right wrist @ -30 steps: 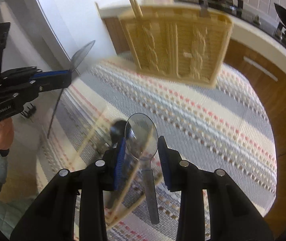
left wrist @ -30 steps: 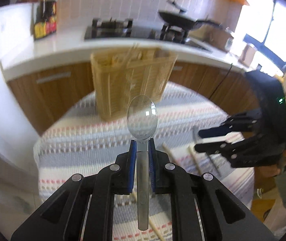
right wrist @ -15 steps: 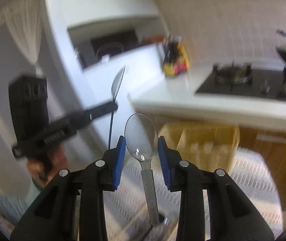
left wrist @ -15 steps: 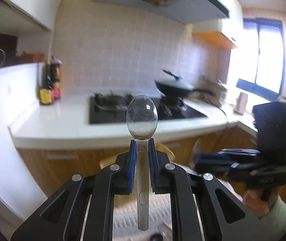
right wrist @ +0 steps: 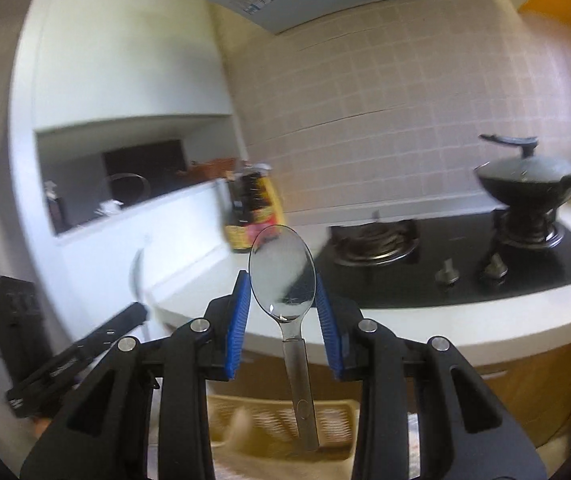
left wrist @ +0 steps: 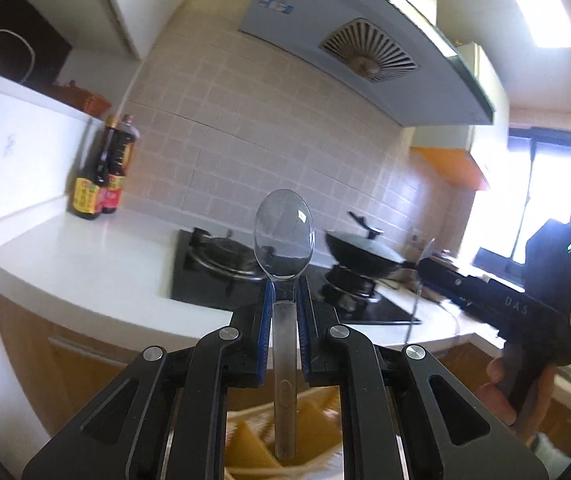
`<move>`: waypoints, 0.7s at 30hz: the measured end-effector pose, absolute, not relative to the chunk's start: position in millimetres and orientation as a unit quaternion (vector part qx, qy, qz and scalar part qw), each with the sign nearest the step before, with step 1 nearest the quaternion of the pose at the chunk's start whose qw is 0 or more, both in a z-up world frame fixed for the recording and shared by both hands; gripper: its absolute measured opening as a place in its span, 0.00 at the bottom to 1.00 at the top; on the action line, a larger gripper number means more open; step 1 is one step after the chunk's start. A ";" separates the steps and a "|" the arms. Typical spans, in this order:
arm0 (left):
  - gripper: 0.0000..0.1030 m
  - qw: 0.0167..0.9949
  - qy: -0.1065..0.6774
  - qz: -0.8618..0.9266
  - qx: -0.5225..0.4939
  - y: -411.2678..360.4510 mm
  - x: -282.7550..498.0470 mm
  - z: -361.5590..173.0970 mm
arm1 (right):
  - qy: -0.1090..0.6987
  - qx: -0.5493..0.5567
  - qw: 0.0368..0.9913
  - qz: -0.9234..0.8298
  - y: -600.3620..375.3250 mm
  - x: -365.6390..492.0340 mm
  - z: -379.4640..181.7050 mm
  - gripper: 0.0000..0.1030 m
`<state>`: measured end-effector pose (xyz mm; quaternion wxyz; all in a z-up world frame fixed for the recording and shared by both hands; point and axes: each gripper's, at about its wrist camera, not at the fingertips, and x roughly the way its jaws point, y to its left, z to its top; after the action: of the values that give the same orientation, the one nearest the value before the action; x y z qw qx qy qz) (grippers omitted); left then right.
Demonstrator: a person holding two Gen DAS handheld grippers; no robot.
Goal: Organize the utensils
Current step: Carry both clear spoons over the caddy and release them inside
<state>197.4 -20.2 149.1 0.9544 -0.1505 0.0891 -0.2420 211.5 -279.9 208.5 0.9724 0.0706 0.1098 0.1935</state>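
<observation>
Beyond each hand-held gripper [left wrist: 284, 300] [right wrist: 283, 300] (clamped on a spoon [left wrist: 284, 240] [right wrist: 283, 272]): wok [left wrist: 359, 254], sauce bottles [left wrist: 99, 176].

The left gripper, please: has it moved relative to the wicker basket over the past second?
Yes. The left gripper rose and tipped up: the wicker basket dropped from above its fingertips to the frame's bottom.

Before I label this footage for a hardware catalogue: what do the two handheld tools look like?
Both are black plastic. The left tool and right tool each have two angular fingers with cut-out slots, silver round rivets and ribbed blue pads. Seen from the left wrist, the right tool's body is a boxy black housing with faint pale lettering and a small green light. No cables visible.
</observation>
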 end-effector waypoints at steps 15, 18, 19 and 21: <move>0.10 0.959 0.107 -0.220 -0.143 -29.9 226.5 86.6 | 0.127 0.032 0.977 0.171 -262.7 249.4 140.2 0.29; 0.10 0.957 0.113 -0.224 -0.144 -28.7 225.5 82.0 | 0.129 0.036 0.976 0.170 -265.1 250.5 136.2 0.29; 0.10 0.957 0.114 -0.224 -0.143 -28.8 225.1 81.3 | 0.131 0.038 0.976 0.171 -265.6 250.3 134.8 0.29; 0.10 0.957 0.117 -0.223 -0.141 -27.3 223.7 79.2 | 0.133 0.041 0.975 0.170 -266.6 249.5 132.3 0.29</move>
<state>223.7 -27.3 79.2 0.9575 -0.1407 0.1167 -0.2232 249.5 -266.6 132.3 0.9755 0.0405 0.1333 0.1704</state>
